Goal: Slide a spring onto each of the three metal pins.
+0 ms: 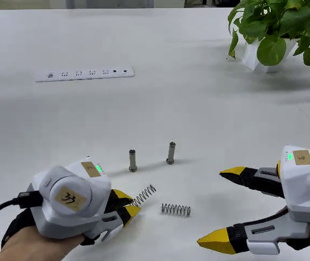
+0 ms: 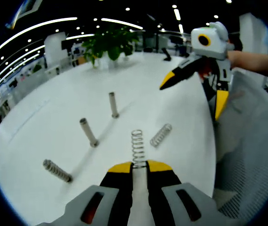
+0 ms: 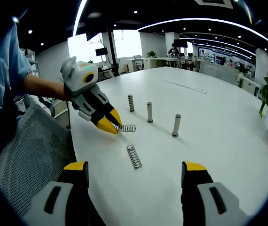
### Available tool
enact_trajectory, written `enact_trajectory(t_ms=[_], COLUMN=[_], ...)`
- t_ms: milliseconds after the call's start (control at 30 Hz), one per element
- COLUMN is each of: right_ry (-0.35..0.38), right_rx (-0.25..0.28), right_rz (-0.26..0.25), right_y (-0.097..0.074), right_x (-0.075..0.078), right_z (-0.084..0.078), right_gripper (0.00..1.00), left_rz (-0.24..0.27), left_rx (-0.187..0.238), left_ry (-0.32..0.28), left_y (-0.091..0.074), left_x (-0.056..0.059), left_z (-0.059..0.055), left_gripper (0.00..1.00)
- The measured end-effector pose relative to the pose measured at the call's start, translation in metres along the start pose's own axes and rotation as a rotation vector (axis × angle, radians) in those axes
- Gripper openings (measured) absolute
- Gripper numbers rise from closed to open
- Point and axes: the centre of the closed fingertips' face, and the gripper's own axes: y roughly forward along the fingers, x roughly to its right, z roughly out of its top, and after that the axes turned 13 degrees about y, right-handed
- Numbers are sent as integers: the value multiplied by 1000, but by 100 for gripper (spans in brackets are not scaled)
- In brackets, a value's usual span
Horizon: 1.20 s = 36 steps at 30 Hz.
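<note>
Field notes, head view. Power strip [image 1: 84, 73] lies flat at 11 o'clock, far across the white surface [image 1: 209, 109]. Your left tongs [image 1: 126, 206] sit low at 7 o'clock, clamped on one end of the held spring [image 1: 144, 194], which juts past the yellow tips toward 2 o'clock. In the right gripper view, a third pin [image 3: 130, 103] stands upright just behind your left tongs, with a coil already on it. Straight out at 12 o'clock from the held spring stand two uncovered pins, both upright and apart from each other: left bare pin [image 1: 132, 161], right bare pin [image 1: 171, 153]. The loose spring [image 1: 175, 209] lies flat at 4 o'clock from the held one, near it but not touching, between your two tools. Your right tongs [image 1: 223, 206] sit at 4 o'clock, spread wide with nothing between them, tips pointing toward 9 o'clock. Potted plant [image 1: 274, 27] stands at 1 o'clock, far corner.
</note>
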Motion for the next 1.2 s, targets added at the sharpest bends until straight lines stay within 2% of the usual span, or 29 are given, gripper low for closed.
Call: enact_trajectory(t_ms=[100,133,200,267,367,500,567,633,733,833,1067,1200], right_ry=[-9,1,16,17,7,6,28,42,68,59,67,80], right_rx=[3,17,40,44,28,-3,-15,-30,-59,-80,-154,-168], right_rz=[13,28,59,73,111,152,191,229,284,312,340,352], right_y=[2,4,6,7,9,11,13,12,11,10,10,8], right_x=[-3,-6,-11,-13,-19,-25,-30,-34,-43,-49,-53,-55], right_z=[5,11,19,23,27,26,28,29,29,29,20,19], right_gripper=[82,83,83,81,78,67,65,58,43,33,25,21], left_rz=[-3,-6,-21,-32,-50,-65,-88,-128,-142,-148,-175,-183], left_rx=[33,55,88,92,107,136,168,201,215,218,233,242], left_ry=[-2,2,41,50,56,73,86,119,125,134,162,169], left_y=[-4,-6,-8,-9,-9,-9,-9,-10,-10,-10,-10,-10], left_x=[3,6,12,17,23,31,37,45,49,50,56,57], left_z=[8,13,20,22,25,30,36,43,46,47,50,51], left_gripper=[10,10,10,10,10,10,10,10,10,10,10,10])
